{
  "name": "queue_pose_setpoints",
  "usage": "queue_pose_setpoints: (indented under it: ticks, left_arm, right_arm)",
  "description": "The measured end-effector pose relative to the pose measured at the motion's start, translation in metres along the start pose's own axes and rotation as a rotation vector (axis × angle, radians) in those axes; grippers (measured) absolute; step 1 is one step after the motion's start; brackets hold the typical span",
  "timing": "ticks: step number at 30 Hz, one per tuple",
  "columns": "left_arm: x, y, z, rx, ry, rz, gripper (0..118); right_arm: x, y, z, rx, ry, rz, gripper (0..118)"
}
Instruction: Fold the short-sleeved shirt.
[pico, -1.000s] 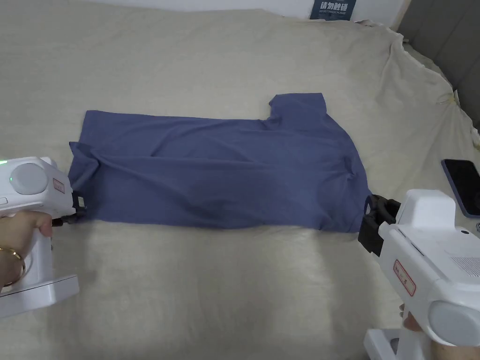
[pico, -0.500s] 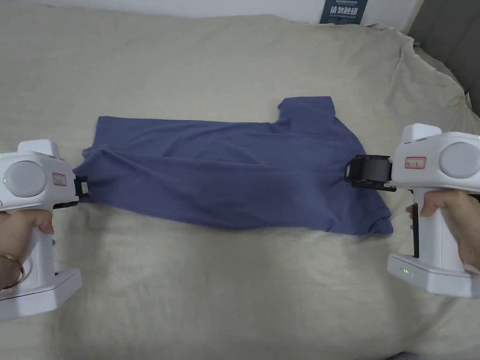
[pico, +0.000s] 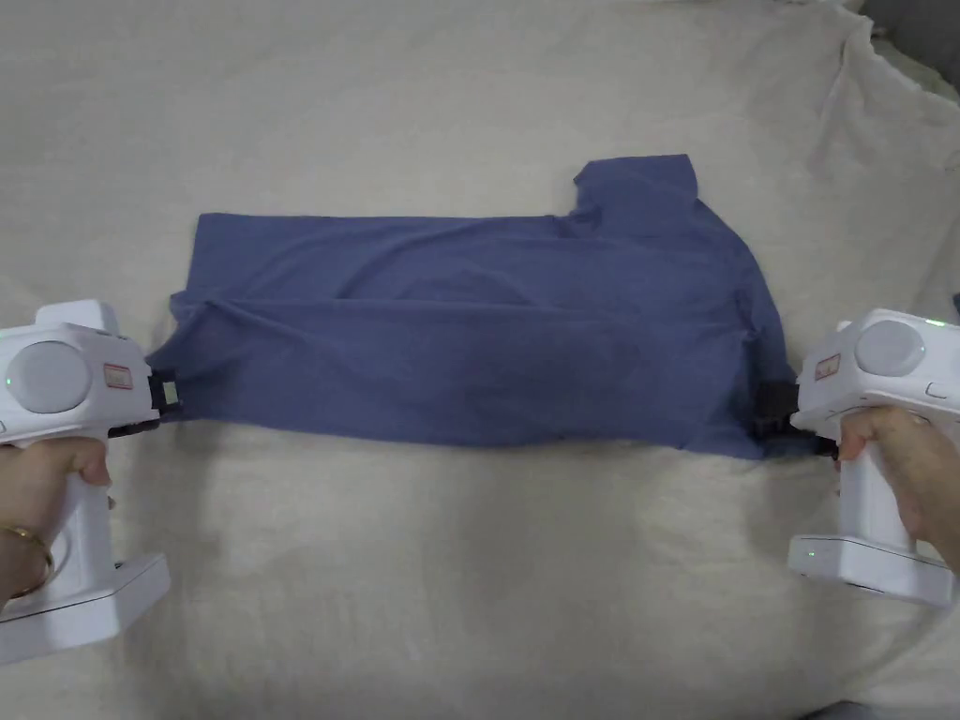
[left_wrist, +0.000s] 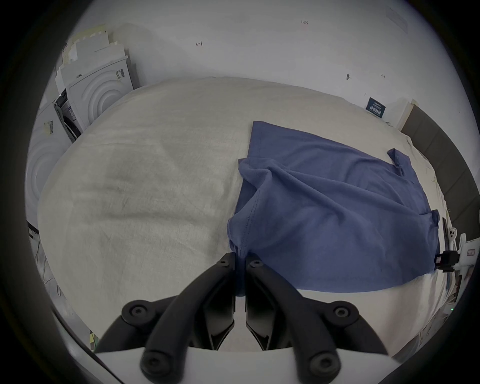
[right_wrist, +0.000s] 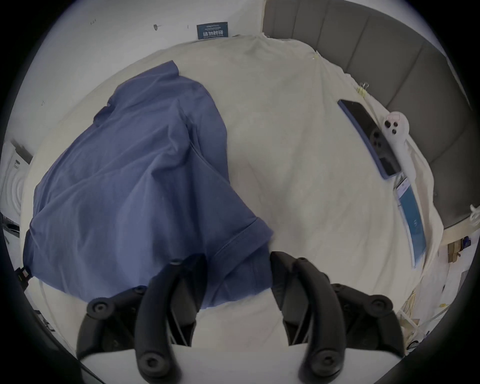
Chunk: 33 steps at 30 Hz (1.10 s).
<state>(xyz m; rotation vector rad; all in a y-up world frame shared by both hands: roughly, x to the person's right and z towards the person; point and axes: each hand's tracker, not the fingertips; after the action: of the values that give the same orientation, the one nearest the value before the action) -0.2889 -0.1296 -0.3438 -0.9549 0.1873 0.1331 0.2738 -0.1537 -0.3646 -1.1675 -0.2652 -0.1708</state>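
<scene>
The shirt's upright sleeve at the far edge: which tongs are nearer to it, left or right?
Right. The right tongs sit at the shirt's sleeve end, just below that sleeve; the left tongs grip the opposite hem end.

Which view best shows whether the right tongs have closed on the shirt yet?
The right gripper view: the right tongs stand open around the shirt sleeve edge. The head view hides their jaws against the cloth; the left gripper view shows them small and far off.
</scene>
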Motion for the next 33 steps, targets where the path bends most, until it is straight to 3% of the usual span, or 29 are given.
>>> queue_pose_setpoints:
  ticks: [1, 2, 3, 4, 5, 8, 10, 12, 17, 21, 27, 31, 33]
  left_arm:
    - [-0.001, 0.000, -0.001, -0.006, 0.000, 0.009, 3]
    - [-0.003, -0.001, -0.003, -0.013, -0.001, 0.021, 3]
    - [-0.004, 0.000, -0.005, -0.021, -0.004, 0.036, 3]
    - [-0.004, 0.000, -0.003, -0.031, -0.006, 0.056, 3]
    - [-0.005, 0.001, -0.003, -0.045, 0.001, 0.078, 3]
    - [-0.008, 0.006, 0.002, -0.058, 0.007, 0.127, 3]
    - [-0.011, 0.010, 0.010, -0.056, -0.008, 0.148, 2]
    - [-0.012, 0.012, 0.021, -0.037, -0.011, 0.139, 2]
    - [-0.026, 0.007, 0.065, 0.015, -0.044, 0.111, 2]
    - [-0.046, -0.021, 0.096, 0.027, -0.060, 0.114, 2]
    - [-0.058, -0.097, 0.099, -0.053, -0.052, 0.094, 2]
    - [-0.054, -0.136, 0.078, -0.105, -0.024, 0.094, 3]
    - [-0.049, -0.145, 0.075, -0.106, -0.006, 0.089, 23]
  right_arm:
    - [0.000, -0.002, -0.001, 0.008, 0.007, -0.006, 29]
    - [0.000, -0.001, 0.001, 0.014, 0.016, -0.010, 8]
    - [0.001, 0.000, 0.003, 0.019, 0.024, -0.014, 7]
    - [0.005, 0.001, 0.006, 0.025, 0.086, -0.036, 6]
    - [0.006, 0.003, 0.010, 0.003, 0.087, -0.062, 6]
    - [0.013, 0.009, 0.030, 0.027, 0.082, 0.001, 6]
    - [0.022, 0.013, 0.048, 0.046, 0.129, -0.013, 6]
    - [0.031, 0.016, 0.069, 0.064, 0.187, -0.047, 6]
    - [0.050, 0.003, 0.126, 0.112, 0.223, -0.016, 6]
    - [0.070, -0.033, 0.150, 0.139, 0.287, -0.042, 6]
    - [0.081, -0.101, 0.125, 0.070, 0.220, 0.009, 6]
    - [0.079, -0.139, 0.089, 0.014, 0.166, -0.008, 7]
    - [0.078, -0.149, 0.078, 0.008, 0.154, -0.016, 8]
